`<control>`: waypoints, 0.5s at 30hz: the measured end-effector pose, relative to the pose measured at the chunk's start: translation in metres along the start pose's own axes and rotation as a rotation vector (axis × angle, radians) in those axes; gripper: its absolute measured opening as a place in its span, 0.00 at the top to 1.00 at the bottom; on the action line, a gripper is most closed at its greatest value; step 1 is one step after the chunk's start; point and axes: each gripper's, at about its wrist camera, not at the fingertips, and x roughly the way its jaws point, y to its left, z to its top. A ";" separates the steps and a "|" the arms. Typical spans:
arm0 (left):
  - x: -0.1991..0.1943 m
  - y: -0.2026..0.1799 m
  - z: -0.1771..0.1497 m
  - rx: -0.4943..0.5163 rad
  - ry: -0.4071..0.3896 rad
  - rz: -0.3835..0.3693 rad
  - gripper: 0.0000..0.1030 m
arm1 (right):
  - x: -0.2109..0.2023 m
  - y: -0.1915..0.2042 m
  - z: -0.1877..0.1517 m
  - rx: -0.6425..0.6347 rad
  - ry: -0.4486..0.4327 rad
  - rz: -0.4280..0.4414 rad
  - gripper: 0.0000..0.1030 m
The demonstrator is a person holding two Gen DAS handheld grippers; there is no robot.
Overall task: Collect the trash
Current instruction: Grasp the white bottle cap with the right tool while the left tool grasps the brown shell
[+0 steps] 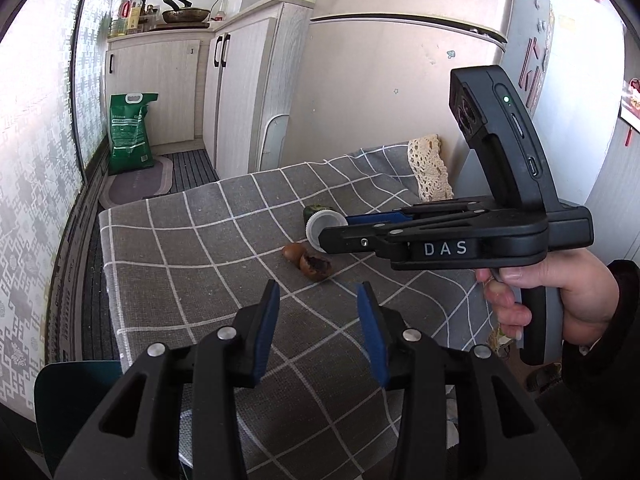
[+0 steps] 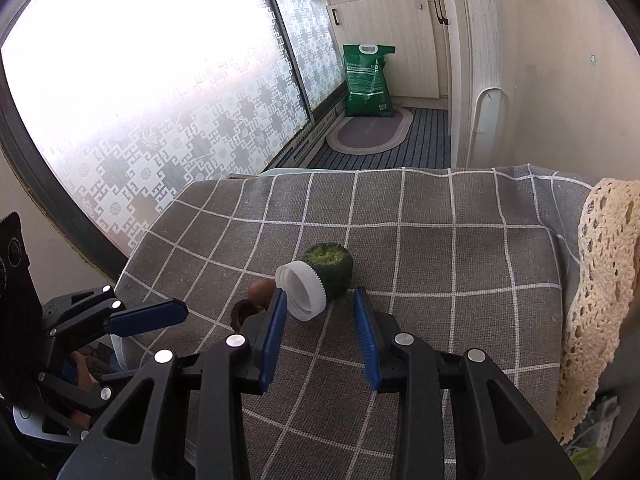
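Closest to us, the left gripper [image 1: 316,296] hangs over the near part of the grey checked tablecloth [image 1: 192,264]. Its two blue pads [image 1: 267,320] stand apart, and nothing is between them.

A bit farther on, in the middle of the cloth, lies the trash. There are two brown shell pieces [image 1: 310,261], one with dark stuff inside. Just past them is a white bottle cap [image 2: 306,290] lying on its side, and it touches a green cut piece of vegetable [image 2: 330,268] behind it.

The right gripper [image 2: 320,296] comes in from the right, held by a person's hand [image 1: 560,292]. Its blue pads [image 2: 276,320] are apart too. They sit on each side of the cap's near edge, but I cannot see them pressing on it. The left pad is very close to the cap.

At the far right of the cloth lies a cream lace cloth [image 2: 600,280].

Past the table, on the floor, is an oval mat [image 2: 370,130] and a green bag [image 2: 366,80] standing against white cupboards [image 2: 400,40]. A pan [image 1: 186,14] and bottles [image 1: 130,12] sit on top. A patterned window [image 2: 160,100] fills the left side.
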 end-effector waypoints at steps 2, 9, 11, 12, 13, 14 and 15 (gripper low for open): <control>0.003 -0.001 0.000 0.001 0.004 0.001 0.58 | 0.000 -0.001 0.000 0.001 0.001 0.010 0.81; 0.013 -0.005 0.004 -0.003 0.010 0.016 0.58 | -0.003 -0.006 -0.002 -0.001 -0.003 0.017 0.94; 0.015 -0.006 0.004 -0.002 0.011 0.020 0.58 | -0.007 -0.009 -0.002 0.000 -0.008 0.016 0.94; 0.017 -0.006 0.005 -0.002 0.013 0.022 0.59 | -0.009 -0.010 -0.002 0.001 -0.013 0.014 0.94; 0.018 -0.006 0.005 -0.002 0.015 0.025 0.59 | -0.010 -0.011 -0.002 0.003 -0.016 0.014 0.94; 0.020 -0.006 0.006 -0.003 0.018 0.027 0.59 | -0.012 -0.011 -0.002 0.003 -0.019 0.015 0.94; 0.022 -0.007 0.006 -0.003 0.021 0.029 0.60 | -0.014 -0.013 -0.003 0.005 -0.023 0.015 0.94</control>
